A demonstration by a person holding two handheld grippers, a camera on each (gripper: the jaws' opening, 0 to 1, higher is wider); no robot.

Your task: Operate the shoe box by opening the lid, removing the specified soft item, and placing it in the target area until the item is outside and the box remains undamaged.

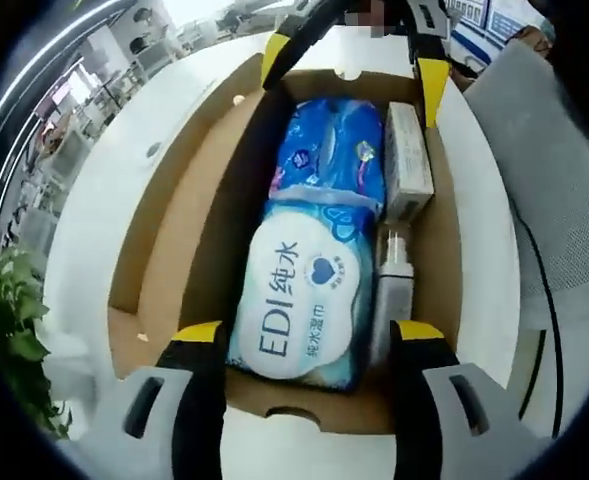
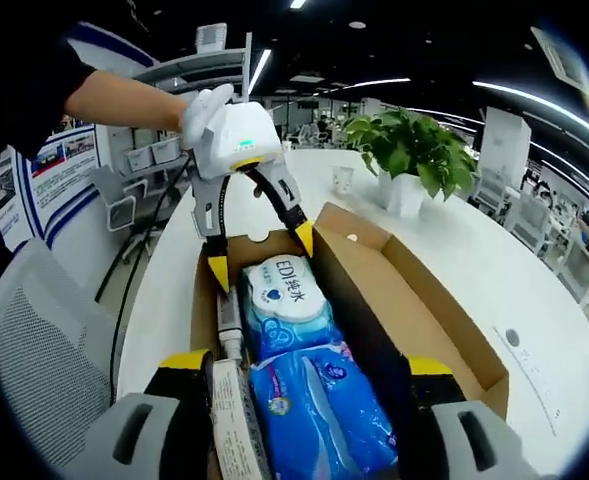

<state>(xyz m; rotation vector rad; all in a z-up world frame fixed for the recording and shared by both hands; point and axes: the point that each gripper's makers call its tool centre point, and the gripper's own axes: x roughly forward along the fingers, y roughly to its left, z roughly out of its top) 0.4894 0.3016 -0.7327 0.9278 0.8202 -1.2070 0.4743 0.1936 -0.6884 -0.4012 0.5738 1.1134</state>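
The brown shoe box [image 1: 429, 270] [image 2: 202, 300] lies open on a white table, its lid [image 1: 164, 220] [image 2: 424, 310] folded flat to one side. Inside lie a white-and-blue EDI wet-wipes pack [image 1: 304, 300] [image 2: 282, 292], a soft blue printed pack [image 1: 334, 150] [image 2: 319, 410], a small white carton [image 1: 406, 160] [image 2: 236, 420] and a slim bottle [image 1: 394, 270] [image 2: 229, 320]. My left gripper [image 1: 309, 335] [image 2: 261, 255] is open, its jaws on either side of the wipes pack's end. My right gripper [image 2: 307, 365] [image 1: 354, 68] is open at the box's opposite end, jaws outside the blue pack.
The white table [image 1: 94, 200] [image 2: 454, 240] carries a potted plant [image 2: 414, 150] [image 1: 9, 320] and a small cup [image 2: 342, 180]. A grey mesh chair [image 1: 564, 180] [image 2: 44, 340] stands beside the table. A gloved hand [image 2: 204, 105] holds the left gripper.
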